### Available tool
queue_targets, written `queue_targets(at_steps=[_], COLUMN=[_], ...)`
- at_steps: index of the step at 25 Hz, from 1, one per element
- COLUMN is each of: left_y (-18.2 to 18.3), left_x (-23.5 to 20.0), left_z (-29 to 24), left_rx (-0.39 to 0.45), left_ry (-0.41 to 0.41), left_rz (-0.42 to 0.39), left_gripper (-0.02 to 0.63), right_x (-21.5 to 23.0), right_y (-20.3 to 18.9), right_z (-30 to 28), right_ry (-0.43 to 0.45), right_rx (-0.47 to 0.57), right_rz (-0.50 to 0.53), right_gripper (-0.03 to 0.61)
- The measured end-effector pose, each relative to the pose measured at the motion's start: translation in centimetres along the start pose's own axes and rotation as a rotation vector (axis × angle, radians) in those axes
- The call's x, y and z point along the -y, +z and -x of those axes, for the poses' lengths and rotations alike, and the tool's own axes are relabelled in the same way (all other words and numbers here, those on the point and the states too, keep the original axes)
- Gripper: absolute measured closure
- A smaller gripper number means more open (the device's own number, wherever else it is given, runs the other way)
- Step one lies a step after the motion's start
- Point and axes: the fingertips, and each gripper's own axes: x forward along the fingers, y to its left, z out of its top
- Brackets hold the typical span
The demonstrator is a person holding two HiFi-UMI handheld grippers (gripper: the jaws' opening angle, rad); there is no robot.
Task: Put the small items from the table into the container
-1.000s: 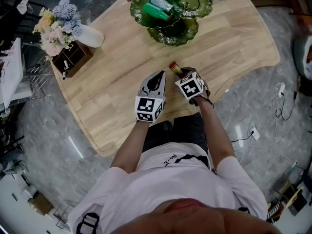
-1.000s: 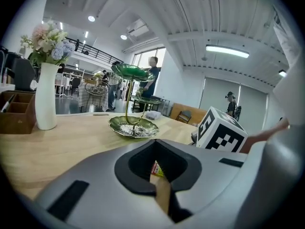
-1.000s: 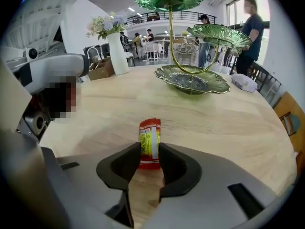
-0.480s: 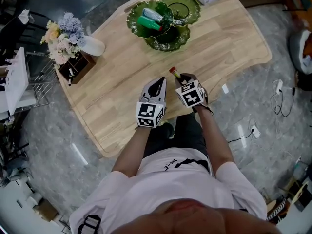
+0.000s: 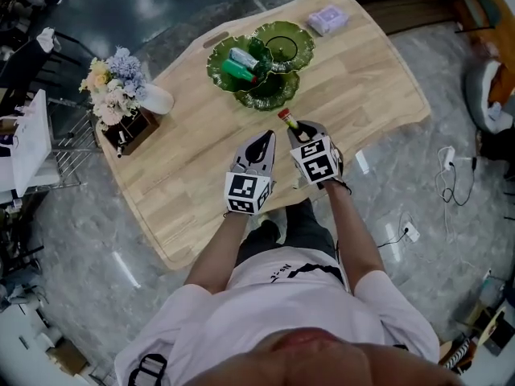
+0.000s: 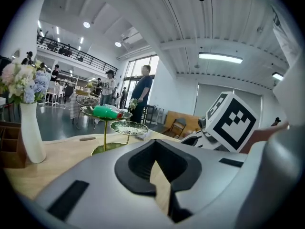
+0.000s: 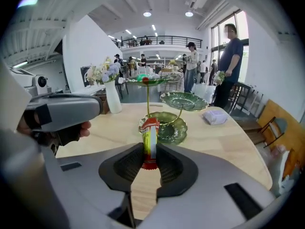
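My right gripper [image 5: 299, 129] is shut on a small red and yellow snack packet [image 5: 288, 121], held up above the wooden table [image 5: 193, 167]. In the right gripper view the packet [image 7: 149, 142] stands upright between the pads of that gripper [image 7: 149, 163]. My left gripper [image 5: 261, 139] hovers just to its left, its jaw tips together with nothing in them [image 6: 155, 162]. The container, a green leaf-dish stand [image 5: 278, 91], stands beyond them at the table's far side. A green item [image 5: 239, 64] lies in one of its upper dishes.
A purple packet [image 5: 326, 20] lies at the far right corner of the table. A vase of flowers [image 5: 121, 87] and a wooden box [image 5: 133, 129] stand at the left edge. People stand in the hall behind [image 7: 231, 56]. Cables lie on the floor at the right [image 5: 447, 175].
Both grippers have risen from the table. The right one has carried the packet up with it. The table has shrunk in the head view.
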Motion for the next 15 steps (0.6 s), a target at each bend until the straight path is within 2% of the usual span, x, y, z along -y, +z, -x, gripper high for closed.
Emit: queue_targets(at_steps=[9, 15], left_y=[6.2, 7.8], left_x=[-0.1, -0.9], left_z=[-4.6, -7.1], left_rx=[0.057, 0.065], left_ry=[0.047, 0.097], left_rz=[-0.051, -0.063], left_gripper=[0.607, 0.607], right_x=[8.5, 12.2], right_y=[6.6, 9.6], right_z=[0.0, -2.0], right_ry=[-0.031, -0.024], right_rx=[0.092, 0.104], right_rz=[0.012, 0.052], right_gripper=[0.483, 0.483])
